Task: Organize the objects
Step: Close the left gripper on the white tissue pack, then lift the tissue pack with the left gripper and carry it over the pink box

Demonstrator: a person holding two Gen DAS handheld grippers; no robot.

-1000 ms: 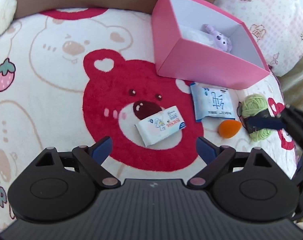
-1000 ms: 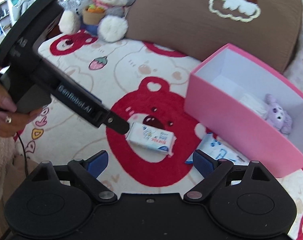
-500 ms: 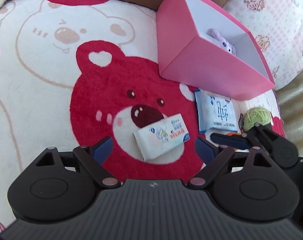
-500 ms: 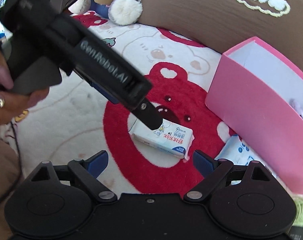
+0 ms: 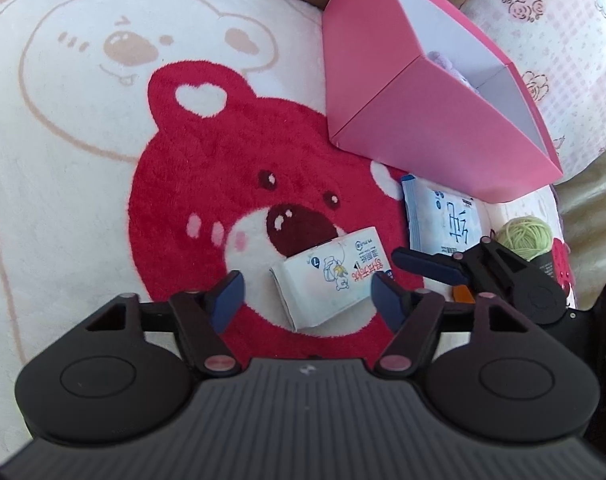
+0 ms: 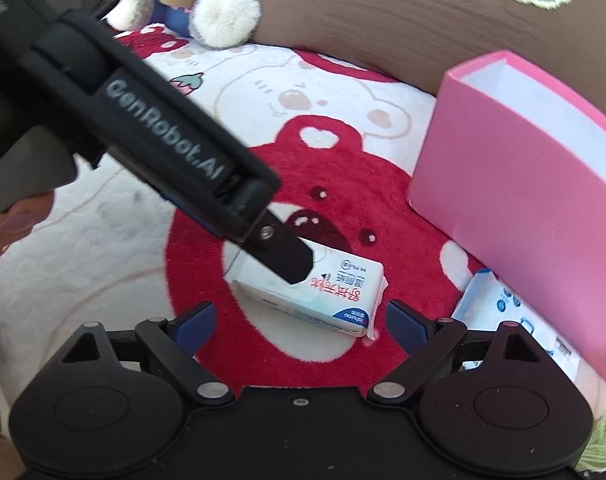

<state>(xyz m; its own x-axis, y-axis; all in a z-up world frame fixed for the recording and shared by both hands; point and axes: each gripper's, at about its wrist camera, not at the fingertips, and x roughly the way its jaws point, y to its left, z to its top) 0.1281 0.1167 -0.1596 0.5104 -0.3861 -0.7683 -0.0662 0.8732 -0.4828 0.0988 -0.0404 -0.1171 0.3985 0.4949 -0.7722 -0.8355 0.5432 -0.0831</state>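
Two tissue packs (image 5: 330, 280) (image 5: 443, 216), one pink box (image 5: 443, 136), one yarn ball (image 5: 525, 236).

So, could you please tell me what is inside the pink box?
Inside the pink box, only the top of a purple plush toy shows above the near wall; that wall hides the rest of the toy and the box floor.

Bright, even daylight, soft shadows only. Strong fisheye bending toward the edges; dark vignette in the corners. Mild glare washes the pink box (image 5: 443, 136) inner walls. Left gripper's (image 6: 299, 268) handle near the lens is slightly blurred.
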